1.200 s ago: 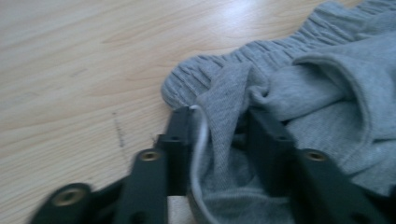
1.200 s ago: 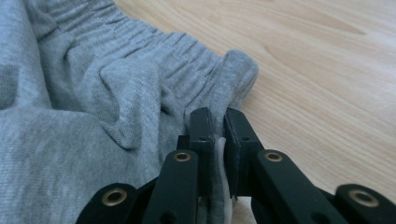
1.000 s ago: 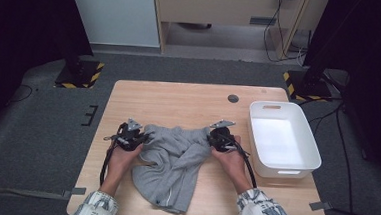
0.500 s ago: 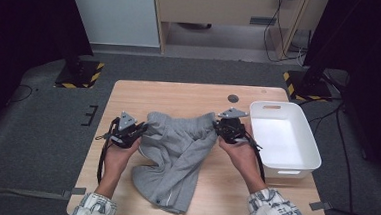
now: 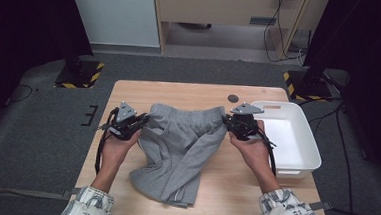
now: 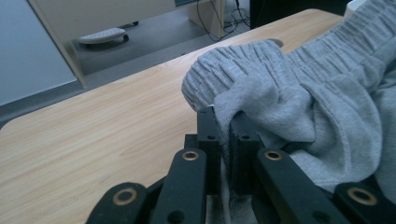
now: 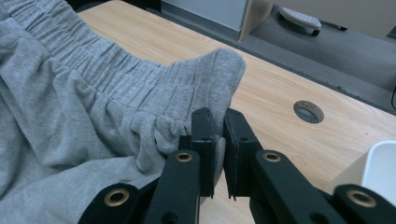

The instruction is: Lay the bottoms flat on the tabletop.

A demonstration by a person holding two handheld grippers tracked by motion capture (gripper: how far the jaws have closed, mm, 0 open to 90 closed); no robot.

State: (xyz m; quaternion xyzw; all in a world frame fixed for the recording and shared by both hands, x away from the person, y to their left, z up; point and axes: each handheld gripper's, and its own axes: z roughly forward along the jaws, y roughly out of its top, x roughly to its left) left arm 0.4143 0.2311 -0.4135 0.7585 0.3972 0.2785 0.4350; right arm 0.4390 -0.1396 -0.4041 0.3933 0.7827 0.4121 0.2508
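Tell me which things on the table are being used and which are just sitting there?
Being used:
- grey shorts, held up by the waistband
- left gripper, shut on the shorts
- right gripper, shut on the shorts

Just sitting there:
- white bin
- round hole in the table

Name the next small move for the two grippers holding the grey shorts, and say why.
Probably lift a little higher. The left gripper and right gripper are each shut on a waistband corner of the grey shorts, stretched between them, but the legs lie crumpled on the table.
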